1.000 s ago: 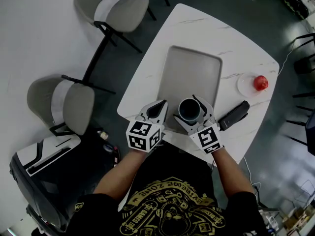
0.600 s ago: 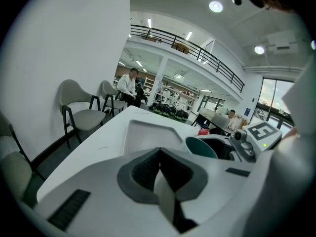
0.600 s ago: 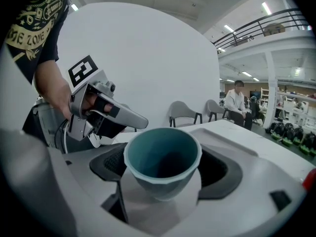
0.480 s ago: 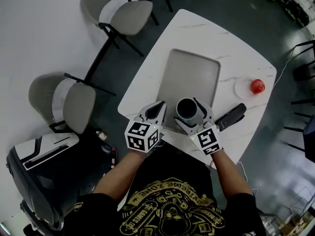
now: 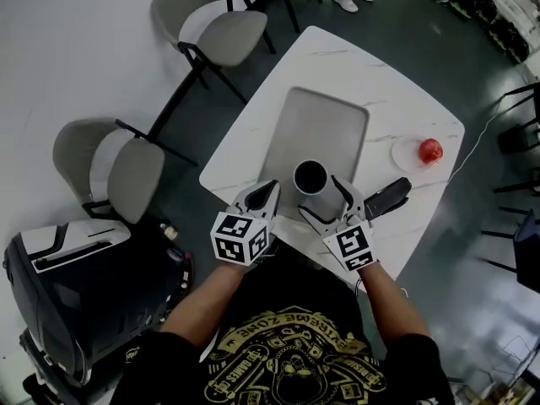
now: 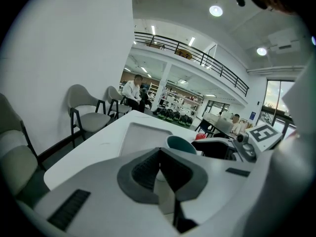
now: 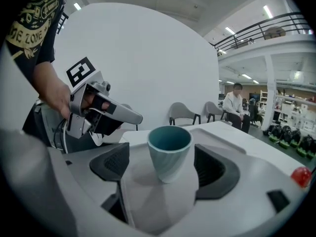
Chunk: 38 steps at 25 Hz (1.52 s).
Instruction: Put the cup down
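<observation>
Cup [image 5: 310, 178] now sitting nearer the jaw tips than a second ago. Left gripper [image 5: 270, 192] idling closed and empty at the tray's [image 5: 325, 112] 7 o'clock. Cup standing at the tray's 6 o'clock edge. Right gripper [image 5: 325, 201] spread wide, flanking it without contact. Set-down looking done, withdrawal remaining. Only the right gripper view is showing those gaps.

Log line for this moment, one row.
cup: upright on tray, near end | right gripper: open, jaws astride cup | left gripper: shut, empty
</observation>
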{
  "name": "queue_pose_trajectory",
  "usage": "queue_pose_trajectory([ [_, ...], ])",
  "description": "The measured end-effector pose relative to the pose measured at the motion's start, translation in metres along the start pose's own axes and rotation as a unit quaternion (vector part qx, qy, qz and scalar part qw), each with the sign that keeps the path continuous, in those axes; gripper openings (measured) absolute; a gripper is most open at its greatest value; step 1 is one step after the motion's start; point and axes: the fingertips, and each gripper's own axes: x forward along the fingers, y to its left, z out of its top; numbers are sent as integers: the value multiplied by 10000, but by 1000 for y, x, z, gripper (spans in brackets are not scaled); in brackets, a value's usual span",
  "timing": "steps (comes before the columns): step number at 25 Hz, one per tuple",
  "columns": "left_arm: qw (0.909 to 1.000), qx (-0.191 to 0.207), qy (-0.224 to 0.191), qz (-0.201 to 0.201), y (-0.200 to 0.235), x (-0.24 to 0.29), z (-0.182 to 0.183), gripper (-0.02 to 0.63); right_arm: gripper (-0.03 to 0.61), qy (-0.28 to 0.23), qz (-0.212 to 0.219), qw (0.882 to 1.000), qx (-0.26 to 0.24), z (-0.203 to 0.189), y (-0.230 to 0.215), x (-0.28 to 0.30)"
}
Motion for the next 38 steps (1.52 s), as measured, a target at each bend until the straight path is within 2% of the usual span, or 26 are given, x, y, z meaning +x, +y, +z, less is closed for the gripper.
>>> queue_pose_trajectory([
  [6, 9997, -45, -155, 157, -19, -23, -8, 9, 407, -180, 133, 9997, -74, 7, 13, -23],
  [10, 9992, -45, -300, 249, -36, -35, -12, 9, 300, -283, 211, 9993, -89, 9, 19, -42],
  [16, 9979, 35, -549, 353, -69, -57, -17, 9, 88, -438, 220, 9988, -34, 11, 35, -78],
  [21, 9967, 215, -707, 345, -100, -68, -18, 9, 10, -604, 238, 9979, -26, 15, 43, -106],
  [25, 9956, 294, -811, 355, -123, -80, -19, 9, 6, -676, 340, 9971, -46, 19, 55, -127],
  [31, 9927, 186, -1005, 644, -135, -110, -25, 9, 6, -869, 522, 9948, 27, 29, 73, -154],
  [38, 9902, 203, -1077, 866, -148, -133, -30, 9, 6, -967, 547, 9937, 168, 42, 82, -169],
])
